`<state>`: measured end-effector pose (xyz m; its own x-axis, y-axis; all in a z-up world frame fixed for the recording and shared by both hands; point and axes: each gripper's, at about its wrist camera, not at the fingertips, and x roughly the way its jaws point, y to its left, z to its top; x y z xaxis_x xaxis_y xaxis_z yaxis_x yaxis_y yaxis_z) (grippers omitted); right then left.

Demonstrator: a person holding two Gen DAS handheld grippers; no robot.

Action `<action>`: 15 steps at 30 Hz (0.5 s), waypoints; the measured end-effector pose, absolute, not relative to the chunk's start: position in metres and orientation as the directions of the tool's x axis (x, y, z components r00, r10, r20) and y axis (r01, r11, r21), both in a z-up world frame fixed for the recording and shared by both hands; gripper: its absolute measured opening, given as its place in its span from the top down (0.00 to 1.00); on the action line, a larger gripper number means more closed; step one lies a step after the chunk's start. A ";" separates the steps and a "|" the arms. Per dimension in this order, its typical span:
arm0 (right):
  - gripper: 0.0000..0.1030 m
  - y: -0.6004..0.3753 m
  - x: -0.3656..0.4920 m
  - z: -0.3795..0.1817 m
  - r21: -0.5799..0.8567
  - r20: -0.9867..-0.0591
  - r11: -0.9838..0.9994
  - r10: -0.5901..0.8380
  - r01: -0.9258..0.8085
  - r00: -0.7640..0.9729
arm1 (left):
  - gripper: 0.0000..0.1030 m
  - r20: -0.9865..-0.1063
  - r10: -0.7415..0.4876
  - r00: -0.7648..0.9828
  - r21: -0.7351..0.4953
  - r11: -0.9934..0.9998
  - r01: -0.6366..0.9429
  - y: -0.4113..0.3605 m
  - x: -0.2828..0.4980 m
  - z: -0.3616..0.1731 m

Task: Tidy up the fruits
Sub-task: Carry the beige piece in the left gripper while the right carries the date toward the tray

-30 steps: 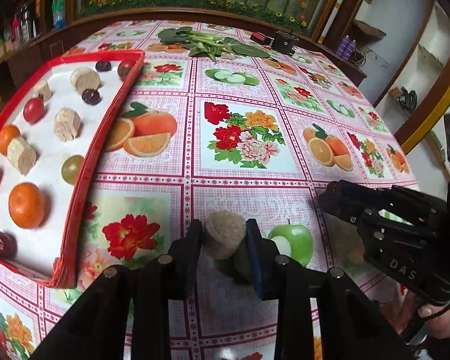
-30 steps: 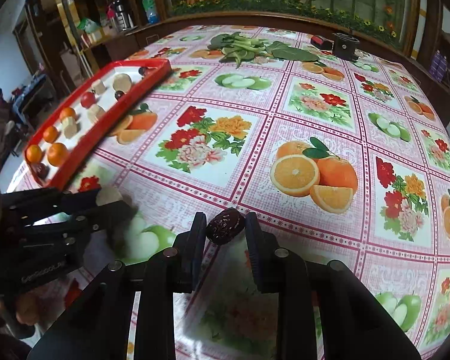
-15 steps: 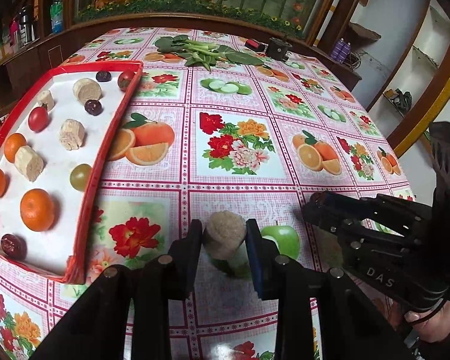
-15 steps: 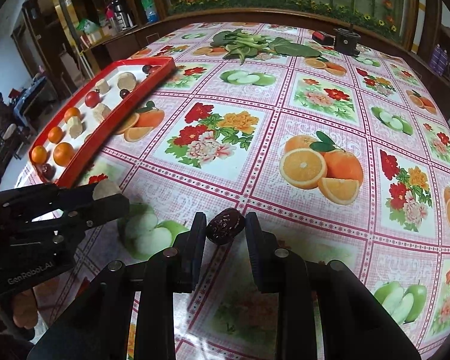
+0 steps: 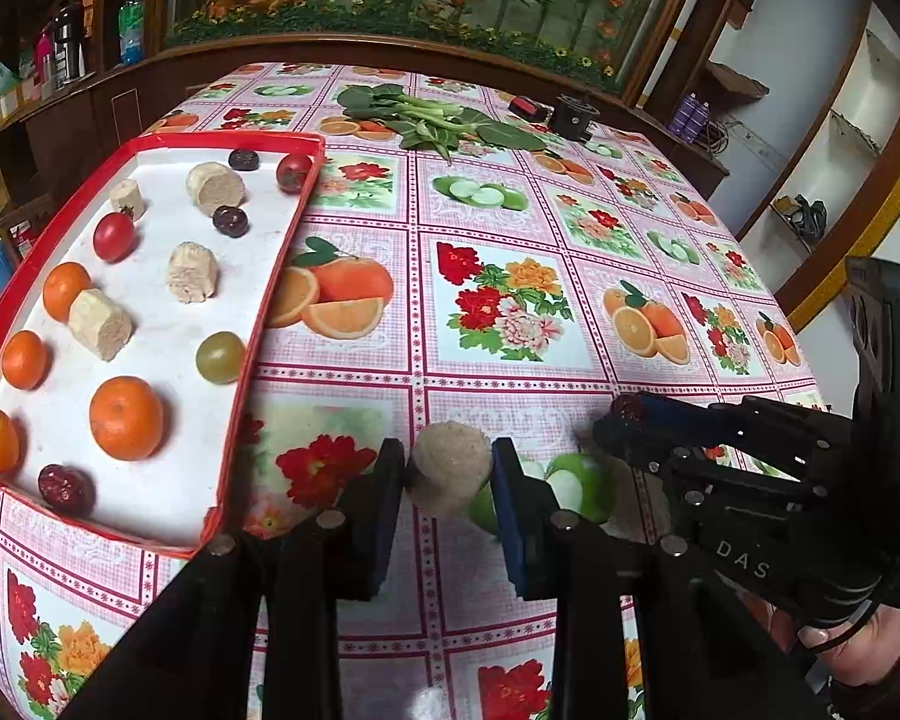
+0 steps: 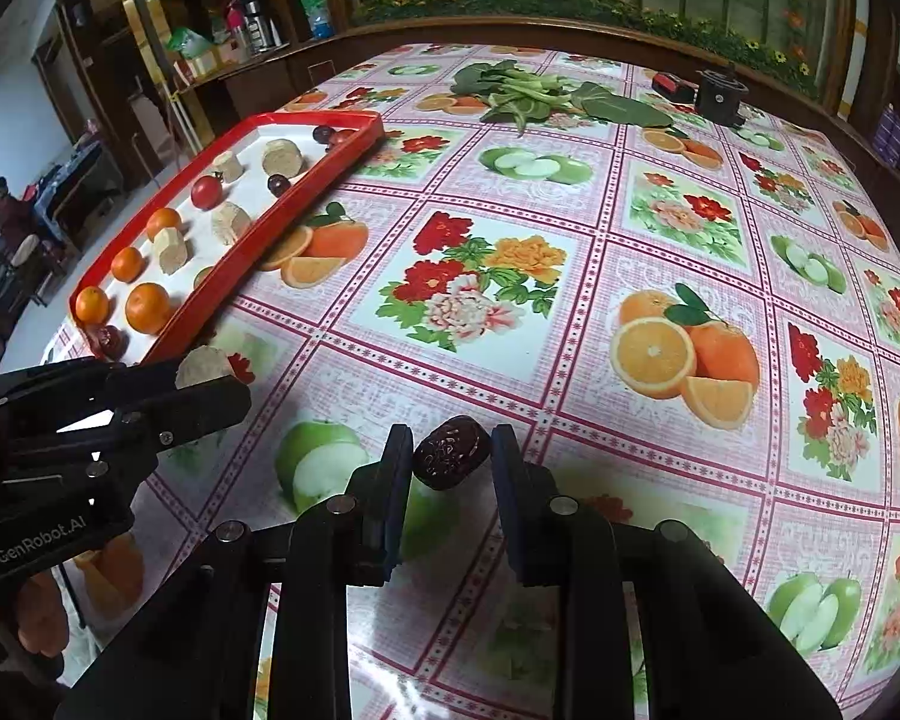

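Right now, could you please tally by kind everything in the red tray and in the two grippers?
In the red-rimmed tray unless noted:
Round orange mandarins: 4
Beige cylindrical chunks: 5, one in the left gripper
Dark red fruits: 4, one in the right gripper
Round red tomatoes: 2
Round green tomato: 1
Total: 16

Both tools are black and angular with silver screws and blue pads; the right tool (image 5: 621,414) reads "DAS", the left tool (image 6: 210,375) "GenRobot.AI".
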<state>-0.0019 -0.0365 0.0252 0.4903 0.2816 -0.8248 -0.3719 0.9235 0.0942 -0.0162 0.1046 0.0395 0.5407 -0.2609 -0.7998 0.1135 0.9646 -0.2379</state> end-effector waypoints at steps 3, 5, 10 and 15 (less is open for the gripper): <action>0.75 -0.033 -0.002 0.023 0.103 -0.829 0.923 0.285 -0.370 0.482 | 0.69 -0.799 -0.265 0.540 -0.239 0.964 0.120 0.106 -0.018 0.039; 0.75 -0.029 -0.003 0.021 0.101 -0.831 0.922 0.285 -0.374 0.478 | 0.69 -0.799 -0.266 0.540 -0.236 0.964 0.125 0.107 -0.020 0.039; 0.75 -0.021 -0.004 0.021 0.105 -0.829 0.917 0.294 -0.384 0.476 | 0.69 -0.798 -0.261 0.543 -0.231 0.965 0.125 0.111 -0.022 0.042; 0.75 -0.014 -0.003 0.025 0.109 -0.823 0.913 0.304 -0.393 0.480 | 0.69 -0.788 -0.258 0.559 -0.237 0.965 0.112 0.120 -0.024 0.048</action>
<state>-0.0032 -0.0139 0.0253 0.4796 0.3041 -0.8231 -0.3928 0.9132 0.1085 -0.0242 0.1200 0.0484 0.5590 -0.2584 -0.7879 0.1120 0.9650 -0.2371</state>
